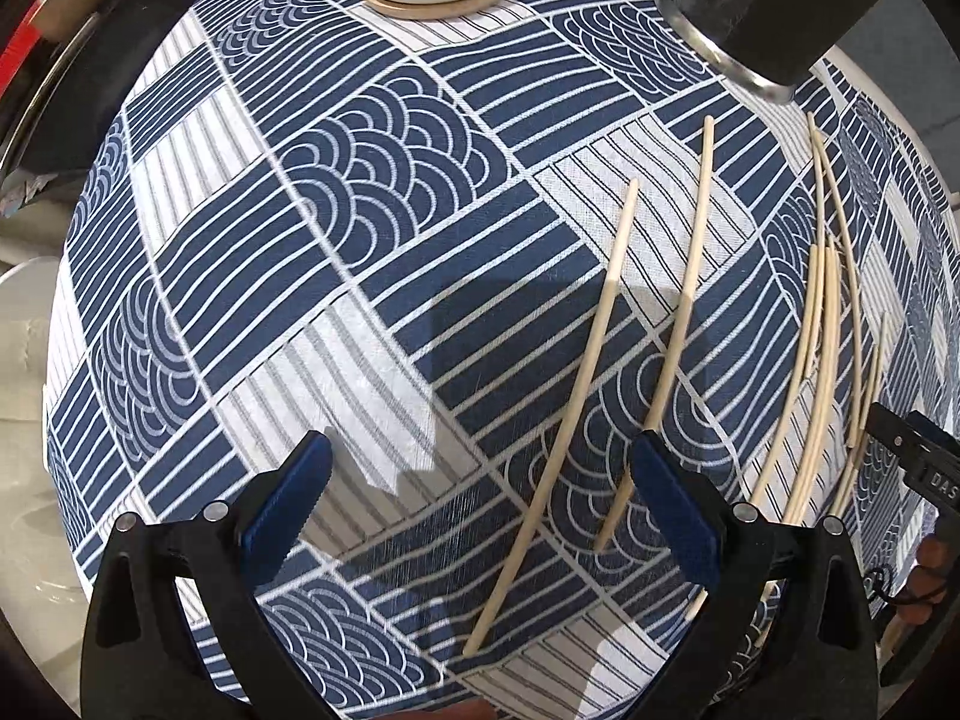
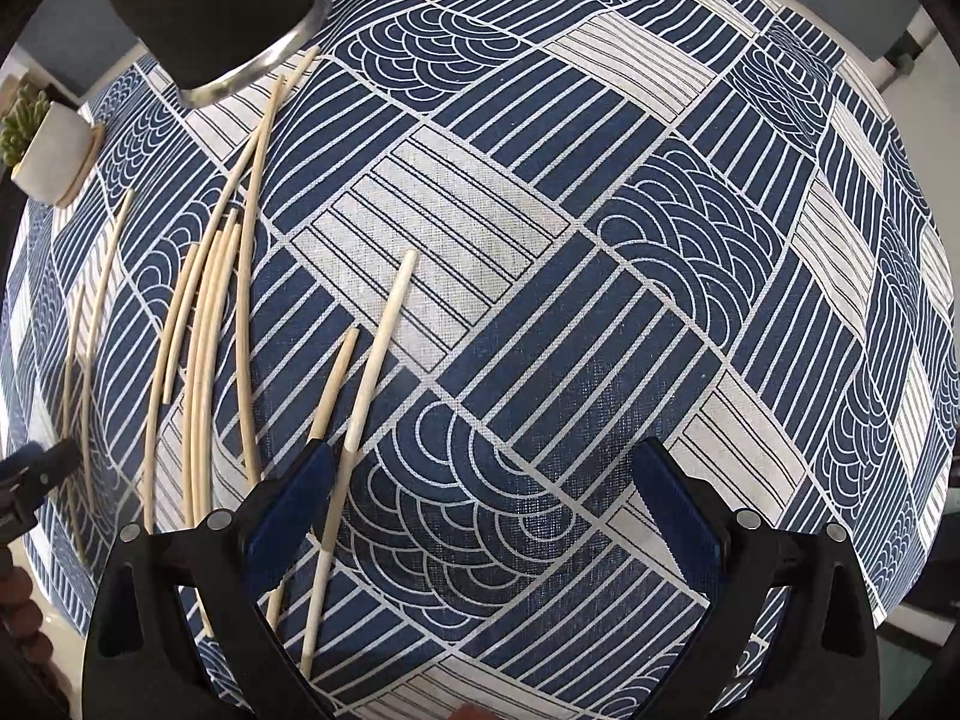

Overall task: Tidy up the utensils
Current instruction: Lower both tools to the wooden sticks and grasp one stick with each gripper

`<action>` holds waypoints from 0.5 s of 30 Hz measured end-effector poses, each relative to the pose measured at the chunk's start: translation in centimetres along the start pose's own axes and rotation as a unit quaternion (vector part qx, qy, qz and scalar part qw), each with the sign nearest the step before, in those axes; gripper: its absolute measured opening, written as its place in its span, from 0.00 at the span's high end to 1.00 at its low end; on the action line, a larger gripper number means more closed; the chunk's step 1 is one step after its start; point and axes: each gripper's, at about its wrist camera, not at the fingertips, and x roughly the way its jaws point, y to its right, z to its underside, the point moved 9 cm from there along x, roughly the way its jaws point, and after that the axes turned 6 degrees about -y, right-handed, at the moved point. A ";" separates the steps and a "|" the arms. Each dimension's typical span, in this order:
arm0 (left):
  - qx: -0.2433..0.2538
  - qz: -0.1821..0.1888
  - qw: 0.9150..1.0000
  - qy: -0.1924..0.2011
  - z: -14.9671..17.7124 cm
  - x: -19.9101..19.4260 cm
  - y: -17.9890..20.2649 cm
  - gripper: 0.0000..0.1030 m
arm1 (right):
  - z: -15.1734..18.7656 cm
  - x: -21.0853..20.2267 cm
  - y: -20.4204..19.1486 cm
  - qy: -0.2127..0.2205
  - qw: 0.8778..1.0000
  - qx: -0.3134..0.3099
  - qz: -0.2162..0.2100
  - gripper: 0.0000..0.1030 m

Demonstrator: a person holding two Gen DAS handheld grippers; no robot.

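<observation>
Chopsticks (image 2: 378,354): I see all of them loose on the tabletop (image 2: 600,240), none in the holder (image 2: 204,12).
Left claw (image 1: 480,516): gaping, empty.
Right claw (image 2: 480,516): gaping, empty.
Progress: barely begun, I reckon.

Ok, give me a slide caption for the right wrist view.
Open right tongs over loose wooden chopsticks on a blue patterned tablecloth, black holder behind.

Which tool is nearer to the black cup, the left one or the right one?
Cannot tell. From the left tool the cup stands far ahead to its right; from the right tool it stands far ahead to its left.
</observation>
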 end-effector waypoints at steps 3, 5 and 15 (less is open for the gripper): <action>0.030 -0.016 0.999 0.013 -1.0 0.3 0.8 0.05 | -0.2 0.3 -0.2 0.002 1.000 -0.001 -0.001 0.07; 0.043 -0.016 0.999 0.019 -1.5 0.3 1.3 0.04 | -0.3 0.4 -0.4 0.007 1.000 -0.005 0.001 0.07; 0.045 -0.015 0.998 0.047 -2.3 0.0 1.2 0.04 | 0.0 -0.2 0.3 0.011 1.000 0.000 -0.003 0.06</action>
